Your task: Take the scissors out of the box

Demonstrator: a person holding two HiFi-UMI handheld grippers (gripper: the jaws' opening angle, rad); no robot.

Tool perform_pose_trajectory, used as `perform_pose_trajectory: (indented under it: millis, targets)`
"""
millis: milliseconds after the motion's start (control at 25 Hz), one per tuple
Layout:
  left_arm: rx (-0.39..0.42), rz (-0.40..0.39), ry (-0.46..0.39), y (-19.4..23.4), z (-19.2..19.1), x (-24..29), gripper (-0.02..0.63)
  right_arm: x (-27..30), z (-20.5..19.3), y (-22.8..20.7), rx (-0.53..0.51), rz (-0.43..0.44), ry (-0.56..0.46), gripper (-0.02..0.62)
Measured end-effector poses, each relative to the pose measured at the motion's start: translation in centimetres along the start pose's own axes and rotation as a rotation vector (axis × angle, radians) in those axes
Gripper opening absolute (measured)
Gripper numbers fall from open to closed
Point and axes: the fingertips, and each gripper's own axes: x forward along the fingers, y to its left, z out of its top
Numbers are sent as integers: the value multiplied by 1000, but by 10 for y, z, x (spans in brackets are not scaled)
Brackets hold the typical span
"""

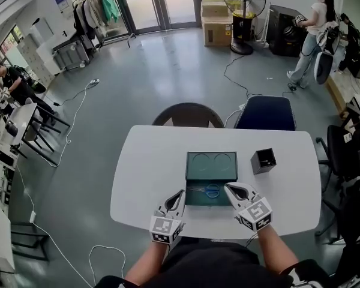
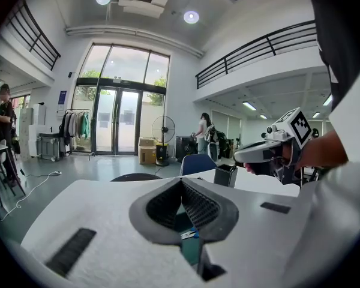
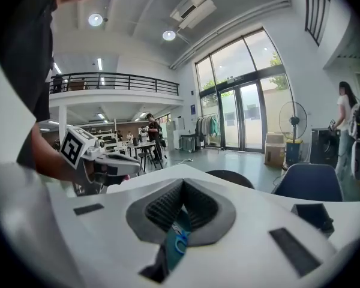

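A dark green box (image 1: 192,201) lies open on the white table (image 1: 150,161), its lid (image 1: 211,167) flat behind it. Blue-handled scissors (image 1: 211,191) lie inside the box. My left gripper (image 1: 179,195) hovers at the box's near left corner, and my right gripper (image 1: 228,188) at its near right side, both pointing inward toward the scissors. In the left gripper view the jaws (image 2: 181,182) meet at the tips with nothing held; the scissors (image 2: 191,233) show below them. The right gripper (image 3: 183,183) is likewise shut and empty above the scissors (image 3: 180,243).
A small black square cup (image 1: 263,160) stands on the table right of the lid. A dark round chair (image 1: 189,114) and a blue chair (image 1: 266,113) stand at the table's far side. People stand far off across the room.
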Motion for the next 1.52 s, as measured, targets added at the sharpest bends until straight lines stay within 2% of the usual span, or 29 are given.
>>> perform_pose_trajectory:
  millis: [240,440,480,520,800,1040,1240,1520]
  targets:
    - [-6,-13,28,19,-15,5,8,31,-11,-1,2,8,43,6]
    - [-12,-26,33,28,-16,7,8,50,-37,12,-210,70,219,8]
    - [-15,-28,34,29,-16,7,8,53,-44,15,-253,87,260,15]
    - [-17,-30,35,31,-17,7,8,55,-50,17,-287,104,299,51]
    - [-31,-22,46,43,-26,3,8,70,-100,25,-407,186,506,114]
    - [-40,-18,41,51,-27,0,8,88,-137,22,-518,231,649,126]
    - [-54,-3,54,61,-32,-6,8,99,-158,23,-527,270,733,130]
    - [-116,29,34,79,-25,-11,8,108,-183,21,-556,286,826,141]
